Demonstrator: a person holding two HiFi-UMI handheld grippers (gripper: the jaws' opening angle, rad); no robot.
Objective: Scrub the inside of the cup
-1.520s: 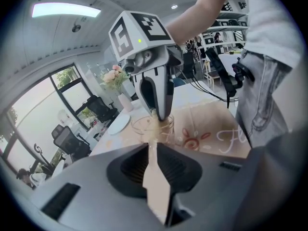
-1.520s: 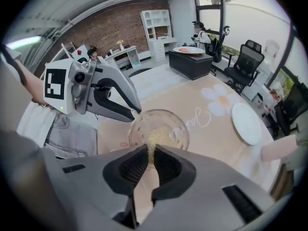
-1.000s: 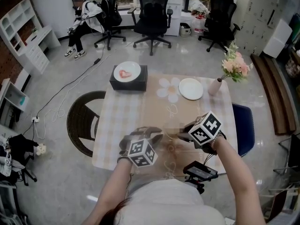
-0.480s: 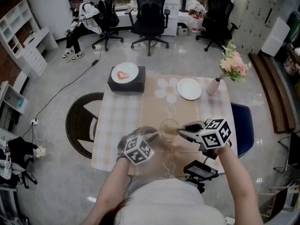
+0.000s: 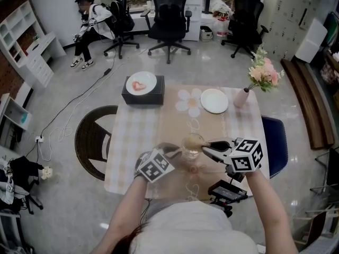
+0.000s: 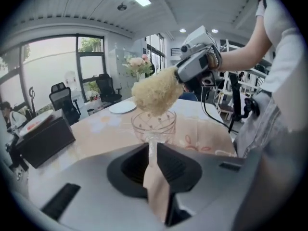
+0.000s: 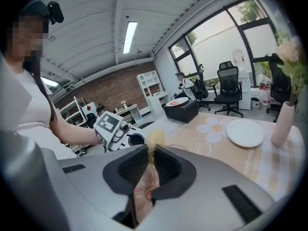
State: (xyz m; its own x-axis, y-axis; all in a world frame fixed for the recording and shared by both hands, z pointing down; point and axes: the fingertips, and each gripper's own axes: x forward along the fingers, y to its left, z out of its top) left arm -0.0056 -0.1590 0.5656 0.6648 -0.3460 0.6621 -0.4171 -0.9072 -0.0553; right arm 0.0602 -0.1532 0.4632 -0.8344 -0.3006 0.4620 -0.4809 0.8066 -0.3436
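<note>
Only a tuft of the tan fibrous sponge [image 7: 153, 137] shows past the right gripper [image 7: 150, 154] clamped on it. The clear patterned glass cup [image 6: 154, 123], centre frame, has its base pinched by the left gripper [image 6: 153, 148], with the sponge dipping into its mouth.

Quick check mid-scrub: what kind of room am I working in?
Likely an office or studio with a staged dining corner: swivel office chairs at the far side, white shelving along the wall, and a cloth-covered table set with a plate and a vase of flowers.

Clear cup [image 6: 154, 124], tan sponge [image 6: 156, 94], seemingly checked tablecloth [image 5: 137, 131].
</note>
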